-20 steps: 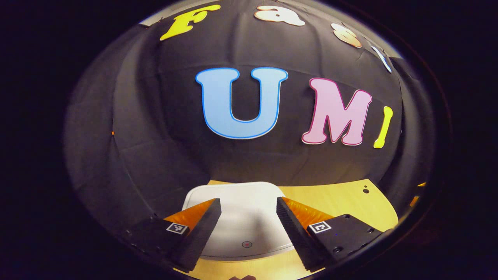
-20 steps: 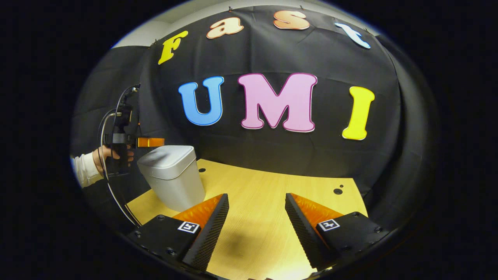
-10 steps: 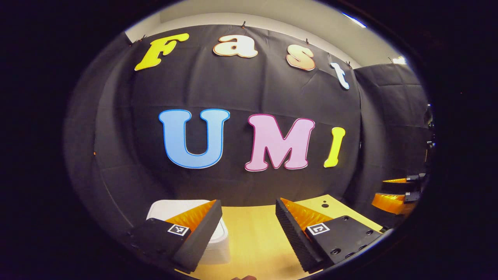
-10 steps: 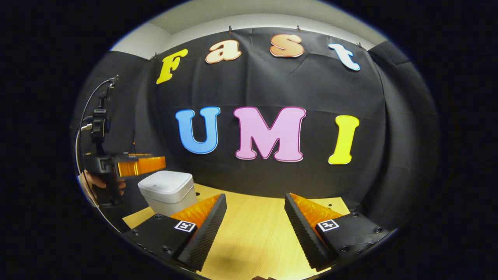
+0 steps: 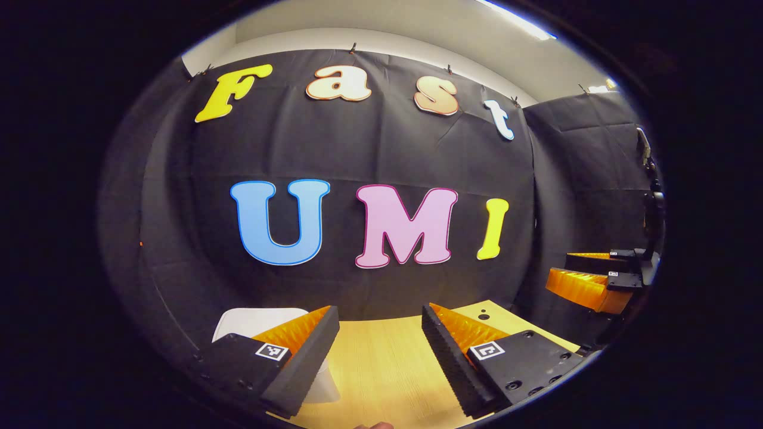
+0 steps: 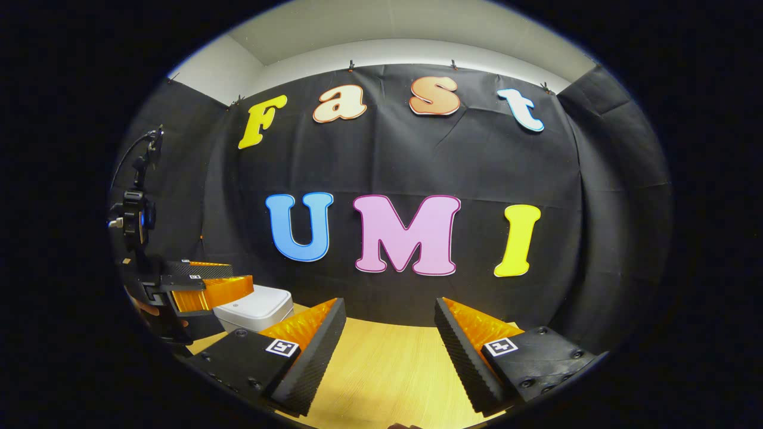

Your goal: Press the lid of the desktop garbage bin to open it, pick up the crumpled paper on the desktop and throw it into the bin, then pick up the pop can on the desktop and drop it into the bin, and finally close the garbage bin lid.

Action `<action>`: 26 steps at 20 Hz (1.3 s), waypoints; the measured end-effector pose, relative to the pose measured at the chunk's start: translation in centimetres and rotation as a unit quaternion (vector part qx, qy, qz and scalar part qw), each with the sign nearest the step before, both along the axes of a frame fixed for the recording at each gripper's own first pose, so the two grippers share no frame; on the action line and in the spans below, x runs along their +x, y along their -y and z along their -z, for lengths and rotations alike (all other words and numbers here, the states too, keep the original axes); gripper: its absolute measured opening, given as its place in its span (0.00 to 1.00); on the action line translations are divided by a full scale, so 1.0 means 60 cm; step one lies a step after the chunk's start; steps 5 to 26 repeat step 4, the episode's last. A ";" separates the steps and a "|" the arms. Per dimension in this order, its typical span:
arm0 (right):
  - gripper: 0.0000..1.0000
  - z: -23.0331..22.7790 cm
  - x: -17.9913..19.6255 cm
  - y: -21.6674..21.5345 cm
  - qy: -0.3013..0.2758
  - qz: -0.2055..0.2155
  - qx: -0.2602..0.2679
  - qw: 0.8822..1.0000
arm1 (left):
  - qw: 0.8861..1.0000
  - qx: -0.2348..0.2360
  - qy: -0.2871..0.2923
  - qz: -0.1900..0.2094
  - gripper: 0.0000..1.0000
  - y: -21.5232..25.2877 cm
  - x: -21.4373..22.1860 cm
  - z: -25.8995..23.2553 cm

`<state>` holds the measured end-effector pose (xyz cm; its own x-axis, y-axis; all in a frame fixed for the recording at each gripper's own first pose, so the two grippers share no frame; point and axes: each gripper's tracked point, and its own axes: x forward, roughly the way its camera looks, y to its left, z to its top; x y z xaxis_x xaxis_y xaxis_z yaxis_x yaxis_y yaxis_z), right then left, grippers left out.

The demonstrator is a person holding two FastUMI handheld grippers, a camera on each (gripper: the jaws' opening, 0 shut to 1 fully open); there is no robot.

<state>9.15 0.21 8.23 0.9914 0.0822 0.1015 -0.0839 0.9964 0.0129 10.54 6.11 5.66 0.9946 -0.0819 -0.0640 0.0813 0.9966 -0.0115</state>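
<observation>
Task judged finished: both grippers (image 5: 380, 336) (image 6: 390, 330) gaping and empty, raised beside the lid-down white plastic desktop bin (image 6: 255, 307).

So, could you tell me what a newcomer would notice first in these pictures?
Probably the white bin, lid shut, standing on the wooden desktop at the left in the right gripper view. Next, the two open grippers: the left gripper beside the bin, the right gripper over bare desktop.

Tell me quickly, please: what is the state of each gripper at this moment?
Left gripper: open, holding nothing, raised above the table.
Right gripper: open, holding nothing, also above the table.
</observation>
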 end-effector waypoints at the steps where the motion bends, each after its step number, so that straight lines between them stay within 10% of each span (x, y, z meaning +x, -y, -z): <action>1: 0.96 0.000 -0.001 0.000 0.000 0.001 0.002 1.000 | 1.000 0.001 0.003 0.001 0.95 0.006 -0.003 -0.003; 26: 0.96 0.004 -0.006 -0.004 -0.002 -0.005 0.000 1.000 | 1.000 0.013 0.018 0.007 0.94 0.021 -0.013 -0.018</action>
